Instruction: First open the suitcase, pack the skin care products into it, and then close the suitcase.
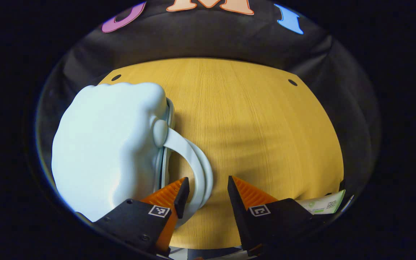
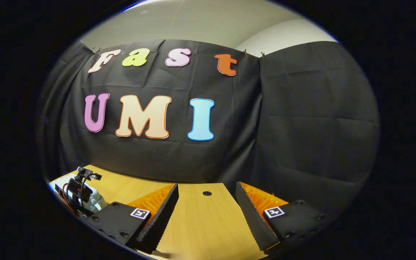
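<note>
A pale blue soft suitcase (image 1: 107, 148) lies shut on the wooden table (image 1: 258, 126) at the left in the left gripper view, zipper edge facing right. Its curved handle (image 1: 197, 166) loops out toward my left gripper (image 1: 208, 178), which is open, and the lower part of the handle runs between its two fingers, close to the left one. A white and green skin care package (image 1: 323, 204) peeks out at the bottom right. My right gripper (image 2: 206, 186) is open above the table (image 2: 200, 224), holding nothing. In its view the left gripper (image 2: 79, 189) sits far left by the suitcase (image 2: 96, 202).
The black cloth wall closes off the table's far side in both views. Small dark holes (image 1: 293, 82) mark the tabletop's far corners, and one hole (image 2: 207, 193) lies just ahead of the right gripper. Bare wood stretches right of the suitcase.
</note>
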Motion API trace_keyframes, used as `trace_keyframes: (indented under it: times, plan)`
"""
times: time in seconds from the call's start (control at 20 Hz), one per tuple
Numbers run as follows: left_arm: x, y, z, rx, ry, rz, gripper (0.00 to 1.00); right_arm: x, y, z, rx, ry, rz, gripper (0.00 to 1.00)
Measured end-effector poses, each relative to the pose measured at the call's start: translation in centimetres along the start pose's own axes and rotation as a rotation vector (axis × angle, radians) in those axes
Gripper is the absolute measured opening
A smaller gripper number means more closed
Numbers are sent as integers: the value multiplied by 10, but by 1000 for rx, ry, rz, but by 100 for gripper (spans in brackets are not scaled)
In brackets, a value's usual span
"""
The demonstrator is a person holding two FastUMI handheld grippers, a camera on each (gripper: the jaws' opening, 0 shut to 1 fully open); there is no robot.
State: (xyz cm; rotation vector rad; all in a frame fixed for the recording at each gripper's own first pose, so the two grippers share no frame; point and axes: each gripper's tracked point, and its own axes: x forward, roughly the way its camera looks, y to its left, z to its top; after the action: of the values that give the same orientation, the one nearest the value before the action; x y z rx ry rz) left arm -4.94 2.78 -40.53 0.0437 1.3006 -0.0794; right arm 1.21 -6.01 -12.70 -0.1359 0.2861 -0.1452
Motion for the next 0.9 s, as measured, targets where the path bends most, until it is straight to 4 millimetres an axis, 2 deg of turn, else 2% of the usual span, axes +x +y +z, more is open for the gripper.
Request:
trace_keyframes:
  times: [0.1,0.15,0.2,0.5,0.75,0.8,0.9]
  plan:
    - [3,7,-4,-19,30,34,51,1,-3,0,-22,-10,-3,99]
    - [2,8,-3,-30,34,33,27,0,-4,-1,-29,-13,0,99]
    - [-2,5,-1,-26,29,14,13,0,-5,-2,-32,-16,2,99]
    - [-9,1,5,8,18,23,4,-1,-24,-19,-24,-1,-8,99]
    - [-35,-5,22,5,-16,10,0,3,-51,-19,15,-32,-24,99]
    - [-41,-6,27,-3,-25,11,1,5,-54,-22,27,-32,-20,96]
    - [-57,-5,35,-12,-63,18,1,8,-55,-28,58,-26,6,99]
